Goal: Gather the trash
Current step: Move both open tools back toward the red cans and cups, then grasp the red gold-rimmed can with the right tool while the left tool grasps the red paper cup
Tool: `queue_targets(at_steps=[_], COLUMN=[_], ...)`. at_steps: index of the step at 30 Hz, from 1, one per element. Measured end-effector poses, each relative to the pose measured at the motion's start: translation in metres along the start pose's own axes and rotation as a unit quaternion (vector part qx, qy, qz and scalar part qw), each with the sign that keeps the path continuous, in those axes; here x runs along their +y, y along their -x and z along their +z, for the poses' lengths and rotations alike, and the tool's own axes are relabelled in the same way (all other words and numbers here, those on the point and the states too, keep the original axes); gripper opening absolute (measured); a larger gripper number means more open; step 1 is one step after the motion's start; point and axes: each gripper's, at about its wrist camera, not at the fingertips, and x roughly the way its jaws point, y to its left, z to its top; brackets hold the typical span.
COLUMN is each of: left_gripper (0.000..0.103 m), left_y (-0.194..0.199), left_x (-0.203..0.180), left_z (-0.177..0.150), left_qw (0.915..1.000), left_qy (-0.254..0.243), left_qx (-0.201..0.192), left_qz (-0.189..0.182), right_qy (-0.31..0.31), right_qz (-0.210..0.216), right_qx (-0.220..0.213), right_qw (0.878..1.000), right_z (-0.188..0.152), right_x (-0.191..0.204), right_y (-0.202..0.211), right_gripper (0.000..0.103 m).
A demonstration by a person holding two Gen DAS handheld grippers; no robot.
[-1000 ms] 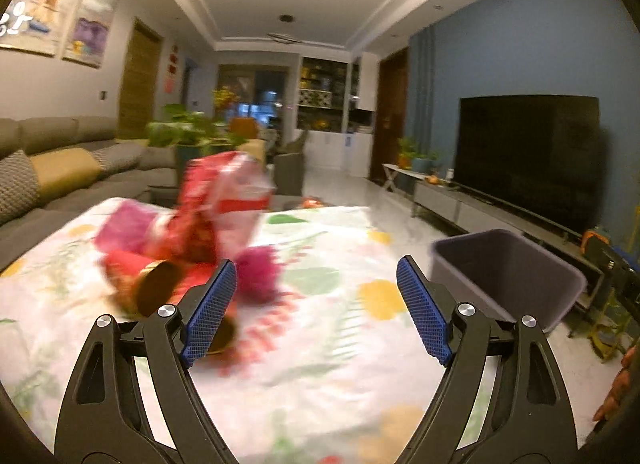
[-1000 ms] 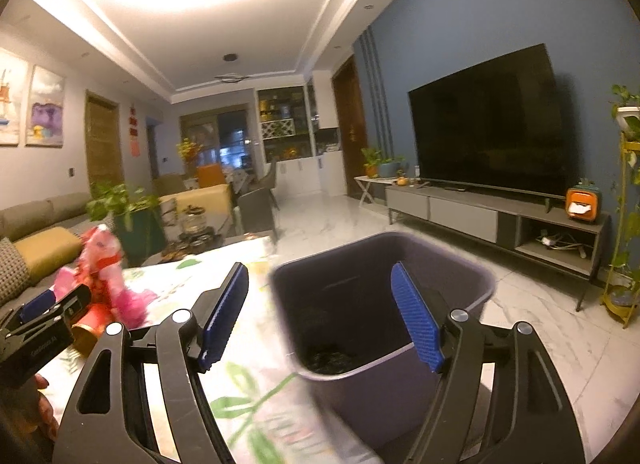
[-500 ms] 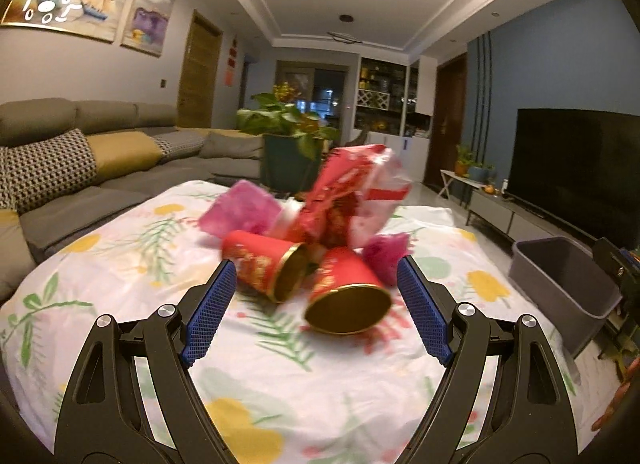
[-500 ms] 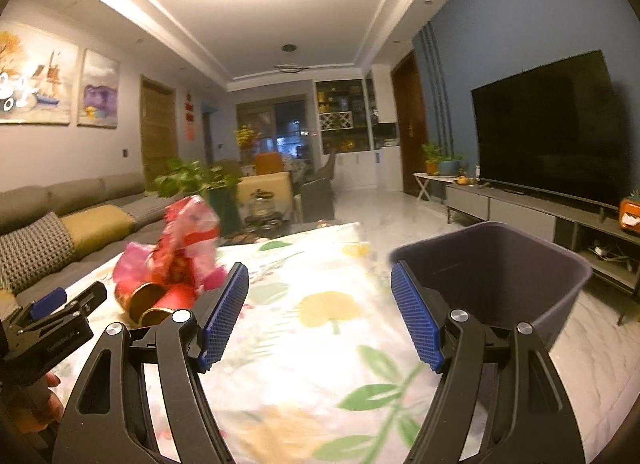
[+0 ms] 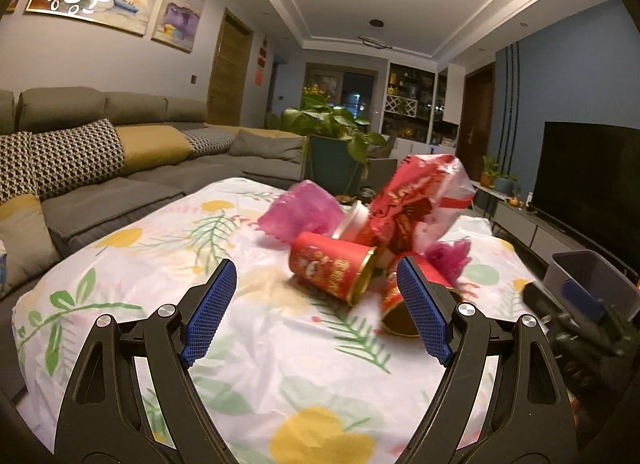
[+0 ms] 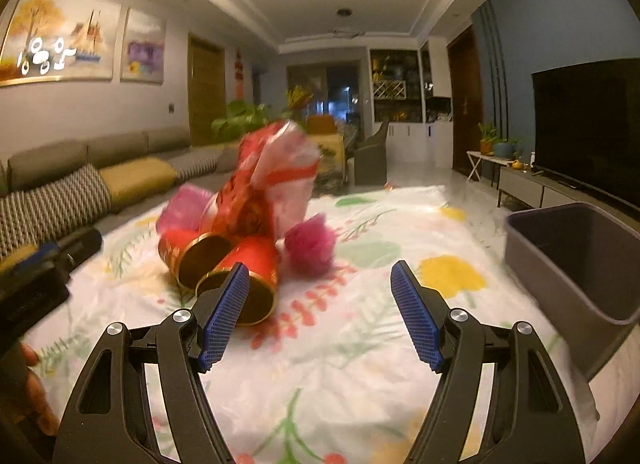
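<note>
toppled red cups (image 5: 334,270) among wrappers (image 5: 416,199)

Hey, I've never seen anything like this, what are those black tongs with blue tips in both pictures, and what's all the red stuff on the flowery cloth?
Those are two hand-held grippers, one in each of a person's hands, each carrying a camera that looks out along its jaws. One picture is from the left gripper, the other from the right gripper. Both are open and hold nothing. On the floral tablecloth lies a trash pile: two red paper cups on their sides, a red and white plastic bag and crumpled pink wrappers. The grey bin stands at the table's right edge.
</note>
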Motion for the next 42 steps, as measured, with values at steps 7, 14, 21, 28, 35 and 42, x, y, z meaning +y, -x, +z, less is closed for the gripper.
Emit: queue_targets(at_steps=[7,14,21,28,35,42], left_gripper=[0.081,0.081,0.081,0.081,0.081,0.078], left_y=[-0.008,-0.017,-0.027,-0.044,-0.065,-0.088], left_x=[0.014,0.019,0.017,0.010,0.002,-0.024], left_z=[0.003,0.006,0.005,-0.001,0.000,0.003], left_qw=[0.9999,0.9999,0.9999,0.9995,0.9979,0.9942], left_qy=[0.009,0.014,0.006,-0.003,-0.007,-0.055], left_qx=[-0.002,0.000,0.010,0.031,0.063,0.093], left_qz=[0.005,0.002,-0.002,-0.003,-0.009,-0.001], right_qy=[0.041,0.073,0.086,0.079,0.047,0.014], right_qz=[0.009,0.001,0.001,0.010,0.007,0.007], right_qx=[0.058,0.095,0.120,0.101,0.062,0.036], right_qw=[0.997,0.993,0.989,0.992,0.997,0.999], right_z=[-0.002,-0.004,0.000,0.000,0.005,0.018], right_x=[0.026,0.038,0.046,0.039,0.015,-0.009], right_y=[-0.034,-0.059,-0.079,-0.066,-0.036,-0.014], right_gripper=[0.055,0.046,0.017,0.004,0.004,0.004])
